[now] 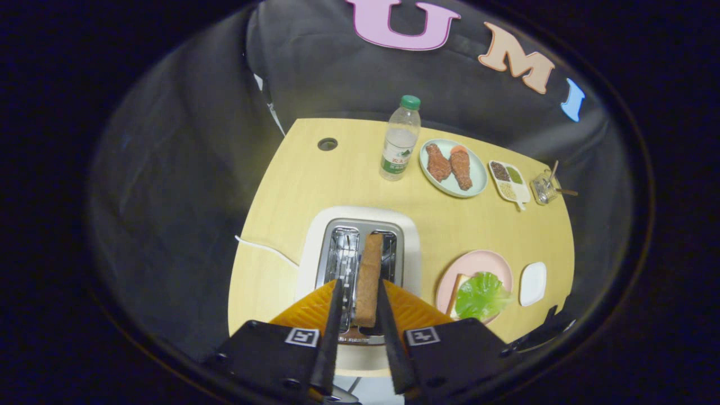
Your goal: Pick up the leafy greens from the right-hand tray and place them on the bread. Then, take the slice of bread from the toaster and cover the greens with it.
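Clamped between the fingers of the gripper (pixel 360 315), a brown toasted bread slice (pixel 368 278) stood edge-up over the white toaster (pixel 360 247) on the pale wooden table (pixel 292 185), while right of the fingers a pink plate (pixel 478 264) held crinkled green leafy greens (pixel 481 296) on bread (pixel 457 289).

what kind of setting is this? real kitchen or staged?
Likely a staged breakfast setup in a recording booth, not a real kitchen: a black cloth wall behind a small wooden table, with a toaster and plated food. The gripper flanks the bread slice.
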A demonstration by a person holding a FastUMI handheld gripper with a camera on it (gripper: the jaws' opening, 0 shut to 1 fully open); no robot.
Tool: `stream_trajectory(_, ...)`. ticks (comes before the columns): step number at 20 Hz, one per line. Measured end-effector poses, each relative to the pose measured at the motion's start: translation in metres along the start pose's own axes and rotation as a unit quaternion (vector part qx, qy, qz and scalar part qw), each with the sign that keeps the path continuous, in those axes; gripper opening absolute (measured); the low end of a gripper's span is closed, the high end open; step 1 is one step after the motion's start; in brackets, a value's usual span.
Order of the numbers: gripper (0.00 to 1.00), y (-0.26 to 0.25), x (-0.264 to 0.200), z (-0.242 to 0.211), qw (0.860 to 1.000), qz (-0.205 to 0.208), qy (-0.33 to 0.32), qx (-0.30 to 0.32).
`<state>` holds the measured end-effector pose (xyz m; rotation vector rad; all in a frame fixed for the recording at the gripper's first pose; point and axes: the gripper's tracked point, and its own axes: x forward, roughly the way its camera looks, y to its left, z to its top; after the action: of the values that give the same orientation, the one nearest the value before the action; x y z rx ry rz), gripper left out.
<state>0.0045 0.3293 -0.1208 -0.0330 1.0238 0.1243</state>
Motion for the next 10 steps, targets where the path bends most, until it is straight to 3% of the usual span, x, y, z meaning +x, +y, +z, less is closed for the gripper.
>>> stream_trajectory(3, 0.36, -0.007, 0.000, -0.009, 0.999, 0.006, 0.036, 0.002)
stream_trajectory(4, 0.15, -0.002, 0.000, -0.008, 0.999, 0.022, 0.044, 0.000)
stream_trajectory(8, 0.15, -0.011, -0.004, -0.007, 0.998, 0.033, 0.058, -0.002)
stream_trajectory(10, 0.06, -0.013, -0.006, -0.008, 0.997, 0.040, 0.061, -0.006)
